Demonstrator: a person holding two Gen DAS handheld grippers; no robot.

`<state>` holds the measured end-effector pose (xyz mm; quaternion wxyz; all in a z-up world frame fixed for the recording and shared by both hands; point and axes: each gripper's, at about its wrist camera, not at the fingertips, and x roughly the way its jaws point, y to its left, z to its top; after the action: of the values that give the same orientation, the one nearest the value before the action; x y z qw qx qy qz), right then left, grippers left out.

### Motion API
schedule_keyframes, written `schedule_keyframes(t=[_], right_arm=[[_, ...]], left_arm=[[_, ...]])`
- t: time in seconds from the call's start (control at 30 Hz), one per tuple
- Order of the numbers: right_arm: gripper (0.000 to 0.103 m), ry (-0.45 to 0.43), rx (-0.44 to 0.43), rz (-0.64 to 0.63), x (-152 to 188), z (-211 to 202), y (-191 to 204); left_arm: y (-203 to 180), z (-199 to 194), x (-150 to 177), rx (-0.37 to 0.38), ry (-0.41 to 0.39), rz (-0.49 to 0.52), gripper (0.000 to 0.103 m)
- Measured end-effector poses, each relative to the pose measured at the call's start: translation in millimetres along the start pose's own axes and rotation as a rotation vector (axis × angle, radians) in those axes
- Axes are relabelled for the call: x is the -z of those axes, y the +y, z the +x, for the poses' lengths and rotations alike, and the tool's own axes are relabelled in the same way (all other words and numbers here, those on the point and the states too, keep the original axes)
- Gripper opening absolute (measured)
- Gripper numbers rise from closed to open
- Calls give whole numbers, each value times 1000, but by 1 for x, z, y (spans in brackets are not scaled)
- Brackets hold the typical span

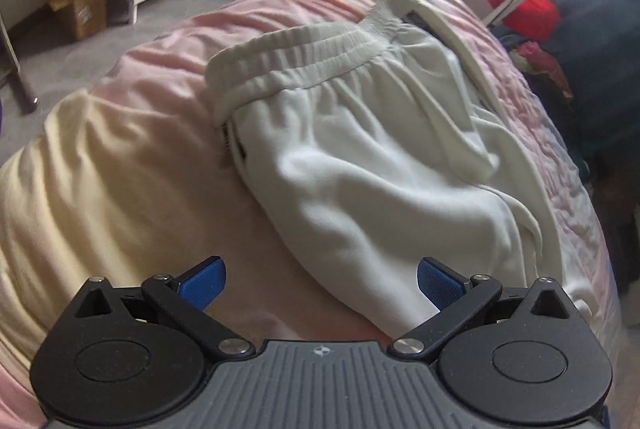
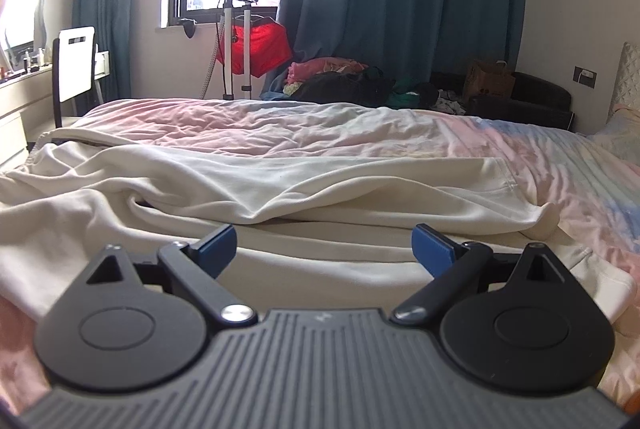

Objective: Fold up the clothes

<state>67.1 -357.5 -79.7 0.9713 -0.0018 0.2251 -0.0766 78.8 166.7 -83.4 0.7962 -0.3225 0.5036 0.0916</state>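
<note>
White sweatpants (image 1: 360, 157) lay rumpled on the bed (image 1: 120, 157), waistband (image 1: 304, 61) farthest from the left gripper (image 1: 322, 283), whose fingers gaped empty; the right gripper (image 2: 324, 249) likewise hovered spread above the legs (image 2: 280, 185). Pinching one layer, or snagging the quilt, risked a crooked fold.

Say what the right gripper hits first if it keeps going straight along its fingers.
Probably the white pants. The right gripper is open and low over the bed, and a raised fold of the fabric lies straight ahead between the fingers. Depth is unclear, so it could skim over the flat cloth first.
</note>
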Motion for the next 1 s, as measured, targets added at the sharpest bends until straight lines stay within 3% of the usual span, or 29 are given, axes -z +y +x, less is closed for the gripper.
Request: schedule_keyframes(t=[0.1,0.27,0.3,0.43,0.53,0.7,0.93,1.0], right_arm=[[96,43,-3,55,2,5,-8],[96,72,-25,155,3,12,-21],[96,76,-23,168,3,13,-24],[96,76,13,300,2,10,-52],[96,84,21,491,5,7,-87],[96,79,82,719,18,-1,-146],[96,52,346,901,53,-7,-224],[96,66,417,950,68,-4,-243]], left_arm=[[16,6,-2,-3,11,-50,103],[26,12,-16,67,-30,-120,103],[29,12,-18,110,-36,-140,102],[37,1,-21,401,-59,-223,103],[28,-11,-16,476,-104,-173,103],[27,-1,-15,417,-76,-186,100],[31,24,-19,256,11,-169,92],[31,29,-21,261,7,-177,91]])
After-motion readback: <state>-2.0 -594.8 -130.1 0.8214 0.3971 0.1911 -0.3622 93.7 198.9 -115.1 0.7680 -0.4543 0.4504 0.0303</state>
